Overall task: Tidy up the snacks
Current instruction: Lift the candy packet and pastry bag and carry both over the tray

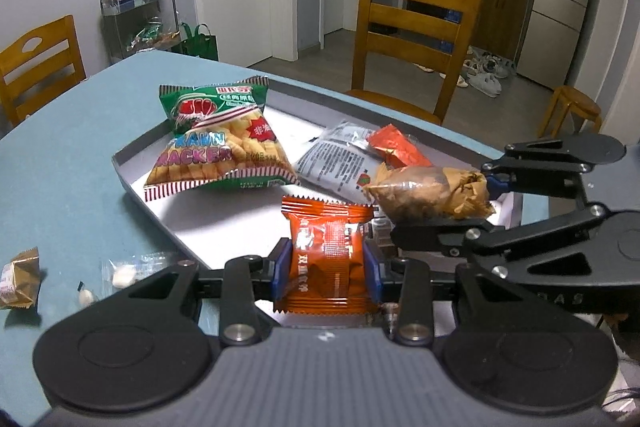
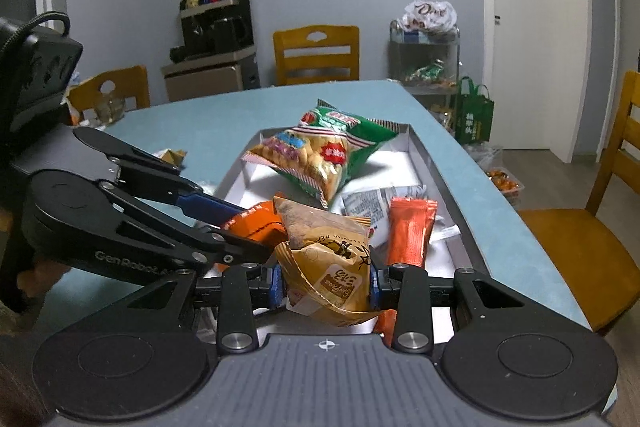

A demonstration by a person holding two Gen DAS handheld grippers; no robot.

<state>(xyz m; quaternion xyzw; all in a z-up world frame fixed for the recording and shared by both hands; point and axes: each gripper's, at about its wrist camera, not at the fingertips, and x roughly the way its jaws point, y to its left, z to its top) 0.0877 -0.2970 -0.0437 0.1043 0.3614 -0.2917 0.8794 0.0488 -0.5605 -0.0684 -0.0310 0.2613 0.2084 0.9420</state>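
Closest in, the left gripper [image 1: 326, 269] has its blue pads [image 1: 280, 269] pressed against both sides of an orange snack packet [image 1: 326, 259], the jaws closed to the packet's width. The packet hangs upright over the near edge of the shallow grey tray [image 1: 132, 155]. Just beside it, the right gripper [image 2: 325, 287] clamps a brown-and-gold snack pouch [image 2: 324, 267], jaws narrowed onto the crumpled wrapper. The pouch is also above the tray's near end, close to the orange packet; whether the two touch cannot be told.

Further into the tray, a slimmer orange sachet [image 2: 408, 231] lies along the right side, partly over a grey printed packet [image 2: 368, 203]. Beyond those, the big green prawn cracker bag [image 1: 218, 135] fills the far end of the tray, puffed up and tilted.

Out on the blue tabletop [image 1: 80, 147], off the tray's left edge in the left wrist view, sit a small gold-wrapped sweet [image 1: 18, 279] and a clear wrapper with white candies [image 1: 124, 275], both near the table's near edge.

Past the far edge of the tabletop stand wooden chairs [image 1: 412, 39], and a metal trolley [image 1: 140, 23] with a white bag on top.
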